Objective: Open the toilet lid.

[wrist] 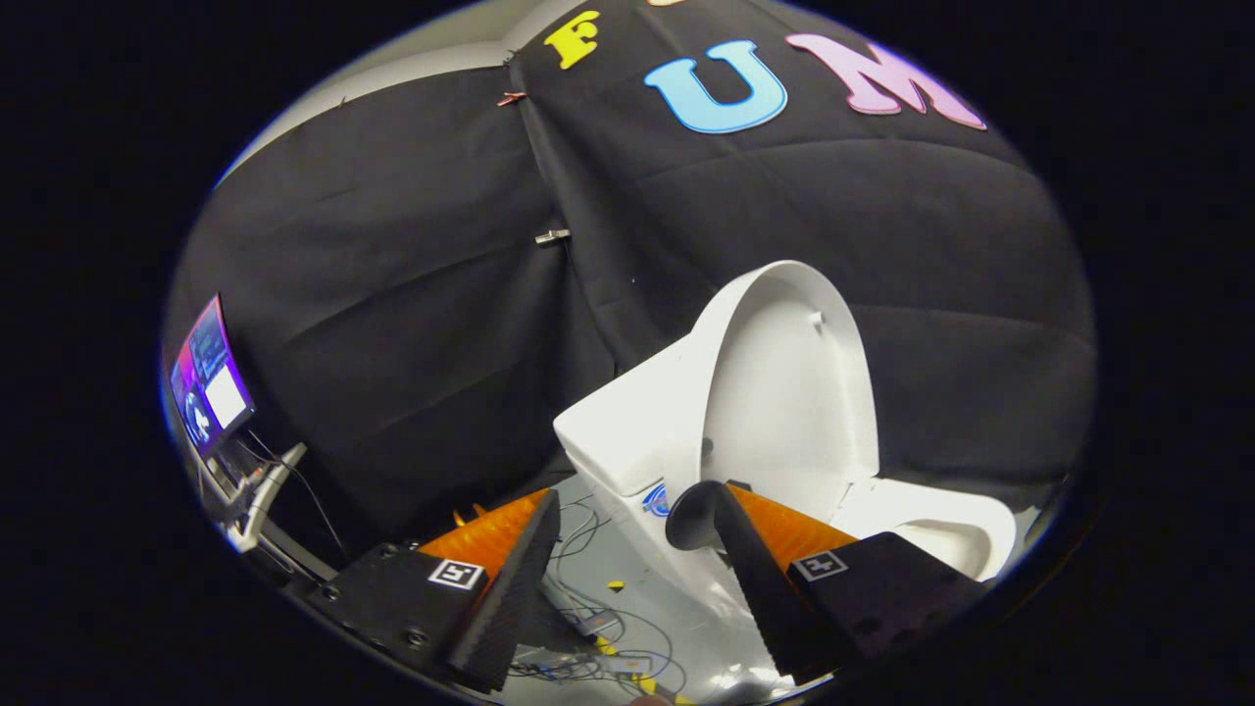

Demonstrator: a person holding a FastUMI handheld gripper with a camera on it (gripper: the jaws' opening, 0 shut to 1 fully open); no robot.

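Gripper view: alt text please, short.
A white toilet stands with its lid raised upright against the black cloth wall. The gripper is open, fingers apart, holding nothing, toilet just beyond them.

The gripper [627, 520] is seen from just behind, its two fingers reaching forward and spread well apart with an open gap between them. Nothing is held between them. The left finger [515, 569] and the right finger [755, 579] each carry a small square marker near the base. The whole gripper is tilted slightly.
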